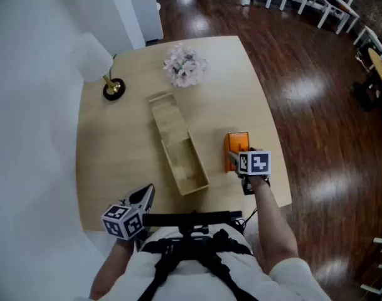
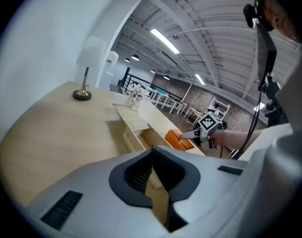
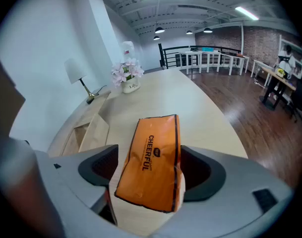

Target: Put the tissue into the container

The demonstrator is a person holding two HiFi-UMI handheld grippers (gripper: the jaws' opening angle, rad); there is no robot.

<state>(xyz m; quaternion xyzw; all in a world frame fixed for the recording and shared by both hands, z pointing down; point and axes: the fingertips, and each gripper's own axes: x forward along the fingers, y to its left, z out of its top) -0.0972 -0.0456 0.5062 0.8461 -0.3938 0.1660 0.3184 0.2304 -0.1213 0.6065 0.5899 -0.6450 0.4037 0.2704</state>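
Near the right edge of the table (image 1: pixel 115 162), my right gripper (image 1: pixel 239 163) pinches the orange tissue pack (image 1: pixel 236 147), just beside the open wooden container (image 1: pixel 199 160). The box looks empty, so I judge the carry and drop are not yet done. My left gripper (image 1: pixel 147 194) hangs over the near edge, jaws pressed together on nothing.

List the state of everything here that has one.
right gripper: shut on the tissue pack
tissue pack: lying on the table
left gripper: shut, empty
container: open, empty
lid: slid back, covering the far half
lamp: upright
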